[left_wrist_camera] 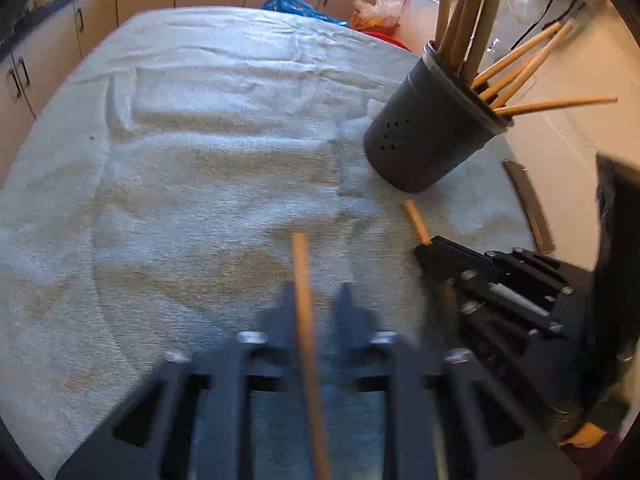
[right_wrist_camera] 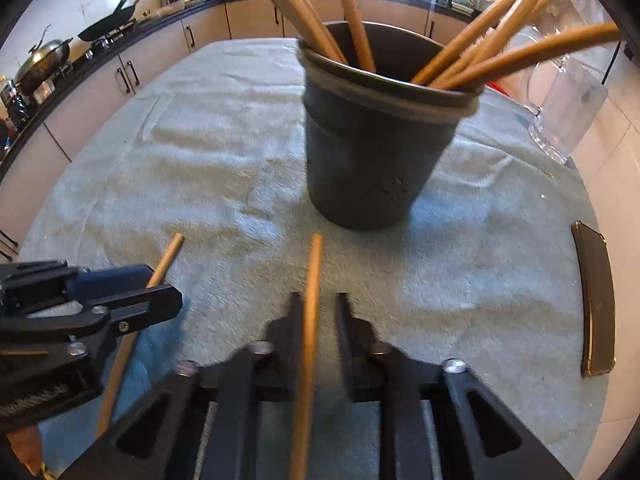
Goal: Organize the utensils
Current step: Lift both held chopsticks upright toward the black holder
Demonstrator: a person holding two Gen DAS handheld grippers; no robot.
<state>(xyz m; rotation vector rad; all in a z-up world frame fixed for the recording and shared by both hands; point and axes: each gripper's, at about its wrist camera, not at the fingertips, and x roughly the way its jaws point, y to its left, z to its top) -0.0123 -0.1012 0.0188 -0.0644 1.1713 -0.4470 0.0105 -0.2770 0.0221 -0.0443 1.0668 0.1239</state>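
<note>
A dark utensil cup stands on the towel-covered table, holding several wooden utensils. My left gripper has its fingers close around a wooden stick that runs between them. It shows at the left of the right wrist view with the same stick. My right gripper likewise has a second wooden stick between its nearly closed fingers, pointing at the cup. It also shows in the left wrist view, its stick tip poking out.
A grey-green towel covers the table. A dark flat case lies at the right edge. A clear glass mug stands behind the cup. Kitchen cabinets and a stove with pans run along the far side.
</note>
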